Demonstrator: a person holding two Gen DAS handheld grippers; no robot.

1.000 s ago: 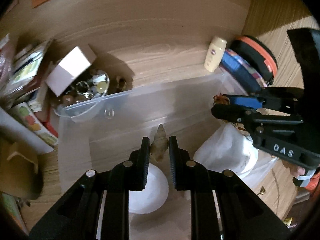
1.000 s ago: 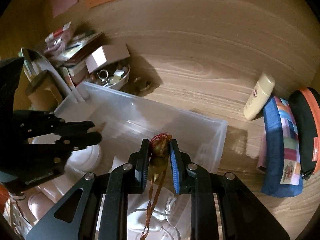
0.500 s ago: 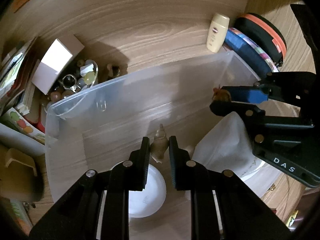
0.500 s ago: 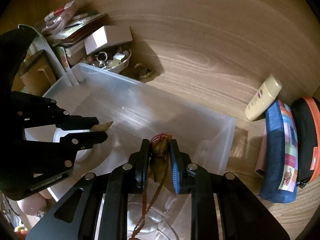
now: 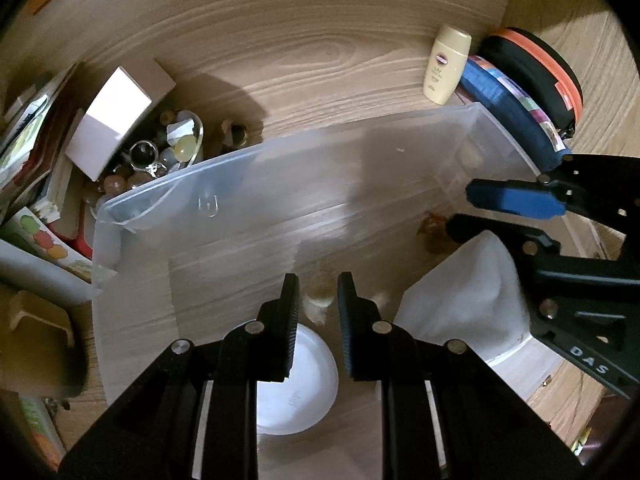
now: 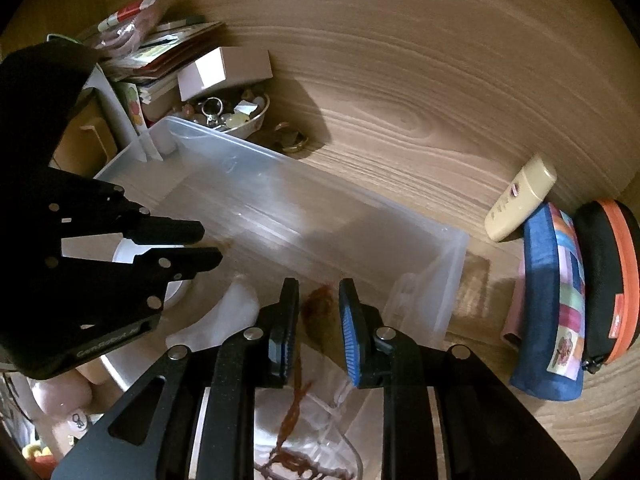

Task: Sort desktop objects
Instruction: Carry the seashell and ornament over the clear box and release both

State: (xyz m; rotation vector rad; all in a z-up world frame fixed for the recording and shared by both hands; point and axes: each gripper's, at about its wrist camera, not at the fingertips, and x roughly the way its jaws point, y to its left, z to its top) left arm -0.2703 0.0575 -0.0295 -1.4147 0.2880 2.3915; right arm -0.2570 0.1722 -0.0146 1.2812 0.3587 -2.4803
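Our left gripper [image 5: 318,300] hangs with its jaws drawn close around a pale shell [image 5: 318,302]. The shell is blurred in the narrow slot, so we cannot tell whether the pads press on it. The jaws of our right gripper [image 6: 319,308] are opening, and the brown tasselled charm [image 6: 320,312] sits between them with a gap on either side.

Both grippers tilt steeply down into the clear plastic bin [image 5: 360,148] on the wooden counter [image 5: 300,40]. The left one enters over the bin's near left part and the right one reaches in from the right side.

Only the left wrist view shows the round white dish [image 5: 304,392] on the bin floor under the left jaws. It also shows the white cloth pouch [image 5: 460,300] peaked just to the right of them. From the side, this view shows the charm blurred at the tips of the right gripper, one finger blue-faced and one black.

Only the right wrist view shows the charm's reddish cord [image 6: 294,408] trailing back over a clear glass vessel [image 6: 344,452] at the near edge. It also shows part of a hand [image 6: 60,392] beneath the left gripper's body. The shell cannot be made out there.

Beyond the bin's far wall, on the left, a bowl of beads and trinkets [image 5: 176,148] sits under a small white box [image 5: 116,120]. To the far right a cream lotion bottle [image 5: 446,66] lies beside a blue patchwork case [image 5: 512,120], which leans on a black case with an orange band [image 5: 536,68].
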